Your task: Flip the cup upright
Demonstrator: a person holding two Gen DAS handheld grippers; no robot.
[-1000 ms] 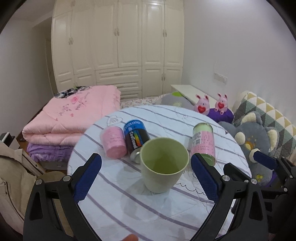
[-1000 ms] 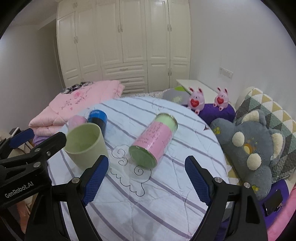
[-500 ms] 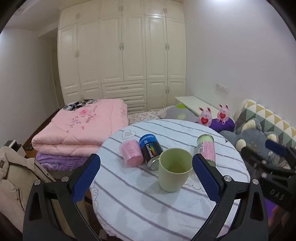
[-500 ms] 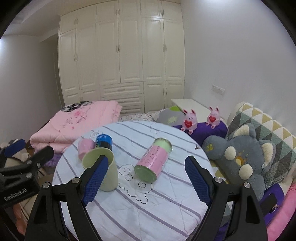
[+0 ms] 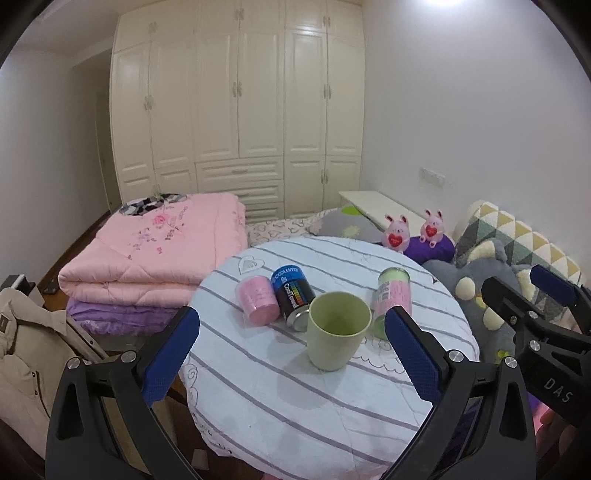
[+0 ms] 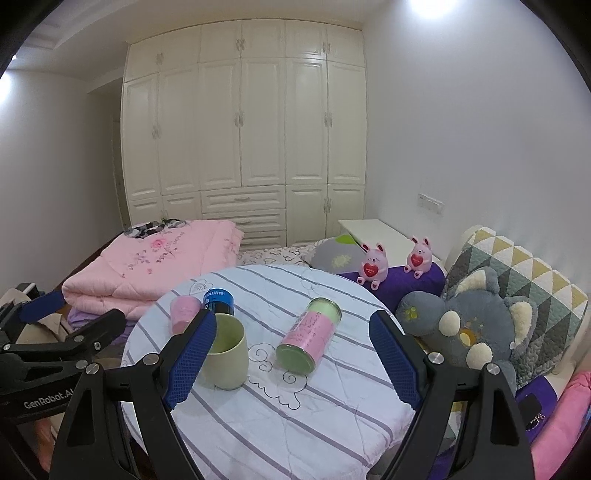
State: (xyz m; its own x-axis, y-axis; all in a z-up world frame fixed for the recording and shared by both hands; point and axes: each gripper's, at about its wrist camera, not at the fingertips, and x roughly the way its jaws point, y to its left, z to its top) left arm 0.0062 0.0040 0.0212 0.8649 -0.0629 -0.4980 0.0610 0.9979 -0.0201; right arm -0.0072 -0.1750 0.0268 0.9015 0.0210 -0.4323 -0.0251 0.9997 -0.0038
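White wardrobe doors back a round striped-cloth worktop where the pale green plastic cup stands upright, mouth up. Left gripper and right gripper fingers are spread, empty.

Bedroom, plain white walls. Cream wardrobe fills the far wall floor to ceiling, panelled doors, drawers in its lower middle. Ceiling light glare above the wardrobe's right end. Bed in front of the wardrobe, folded pink quilt stacked on it left of the drawers, dark patterned cloth on the quilt's far edge. White shelf against the right wall, right of the wardrobe; wall socket above it. Round table with striped white cloth nearest the camera, in front of the wardrobe. Dark wood floor shows left of the quilt.
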